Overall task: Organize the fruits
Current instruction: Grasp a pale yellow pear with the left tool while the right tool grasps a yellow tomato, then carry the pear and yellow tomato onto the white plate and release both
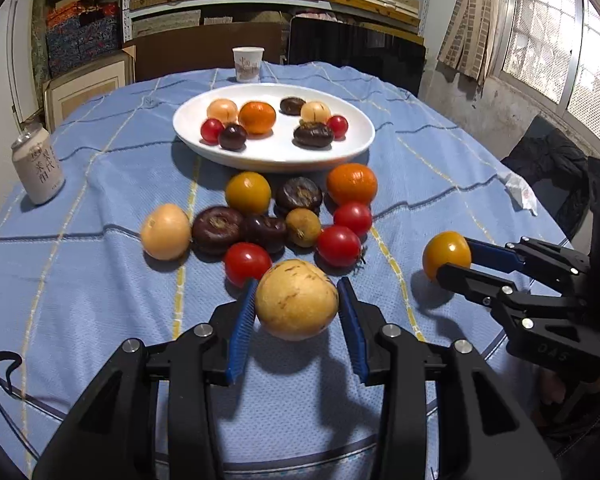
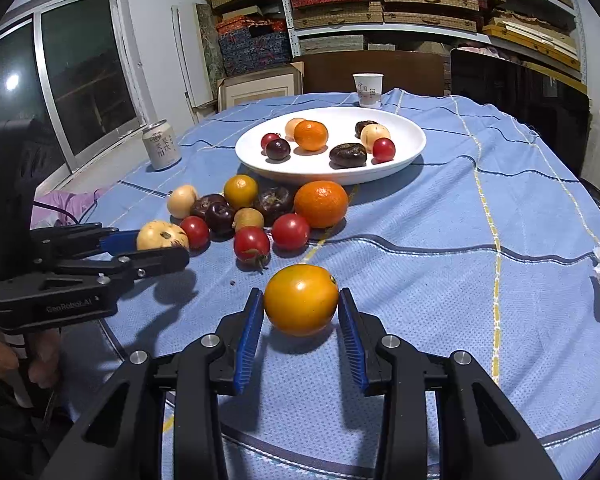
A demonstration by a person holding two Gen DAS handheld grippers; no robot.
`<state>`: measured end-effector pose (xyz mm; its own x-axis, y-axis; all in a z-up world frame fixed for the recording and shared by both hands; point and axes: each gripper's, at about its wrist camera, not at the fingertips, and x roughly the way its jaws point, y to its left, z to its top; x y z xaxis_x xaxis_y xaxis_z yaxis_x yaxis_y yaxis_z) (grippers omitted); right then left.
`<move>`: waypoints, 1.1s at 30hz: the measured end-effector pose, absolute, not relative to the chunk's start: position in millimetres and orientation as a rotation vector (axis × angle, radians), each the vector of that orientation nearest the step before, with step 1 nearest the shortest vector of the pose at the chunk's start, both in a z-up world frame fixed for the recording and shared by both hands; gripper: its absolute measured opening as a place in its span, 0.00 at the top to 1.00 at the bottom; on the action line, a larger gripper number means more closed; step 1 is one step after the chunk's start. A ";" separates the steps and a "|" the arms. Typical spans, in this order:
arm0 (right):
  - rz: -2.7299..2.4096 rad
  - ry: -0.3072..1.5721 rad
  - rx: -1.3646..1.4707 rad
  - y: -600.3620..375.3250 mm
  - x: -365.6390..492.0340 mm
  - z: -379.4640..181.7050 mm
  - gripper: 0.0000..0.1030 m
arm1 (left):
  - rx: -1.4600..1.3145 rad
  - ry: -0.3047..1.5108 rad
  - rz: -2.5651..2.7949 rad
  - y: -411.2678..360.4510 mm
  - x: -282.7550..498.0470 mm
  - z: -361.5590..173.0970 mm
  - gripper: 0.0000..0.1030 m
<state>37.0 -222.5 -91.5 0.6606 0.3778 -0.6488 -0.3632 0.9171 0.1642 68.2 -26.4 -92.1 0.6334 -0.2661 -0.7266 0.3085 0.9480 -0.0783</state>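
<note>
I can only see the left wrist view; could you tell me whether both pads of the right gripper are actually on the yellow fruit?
Observer: Yes. In the right wrist view, the right gripper has both blue pads against the sides of the yellow fruit.
Operator: Thank you. Is anything lying beyond my picture's left edge?
Observer: A lilac cloth lies at the edge of the table, behind the left gripper.
Operator: And the side of my pale fruit that I cannot see?
Observer: The pale fruit has a dark stem scar there.
</note>
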 end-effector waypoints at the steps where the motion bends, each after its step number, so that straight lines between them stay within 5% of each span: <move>1: 0.424 0.732 0.021 -221.9 37.7 -87.5 0.63 | 0.053 0.813 -0.325 -24.0 68.8 -87.4 0.61; 20: 0.401 0.560 -0.055 -213.7 147.2 11.6 0.63 | 0.016 0.809 -0.370 -35.6 179.4 -43.3 0.61; 33: 0.380 0.701 -0.032 -190.0 293.8 -39.3 0.63 | -0.018 0.970 -0.364 -51.3 270.6 -92.1 0.61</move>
<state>293.8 -190.0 -39.3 0.6986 0.3308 -0.6345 -0.3519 0.9309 0.0980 270.6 -51.3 -92.1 0.5099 -0.3099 -0.8025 0.2940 0.9395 -0.1760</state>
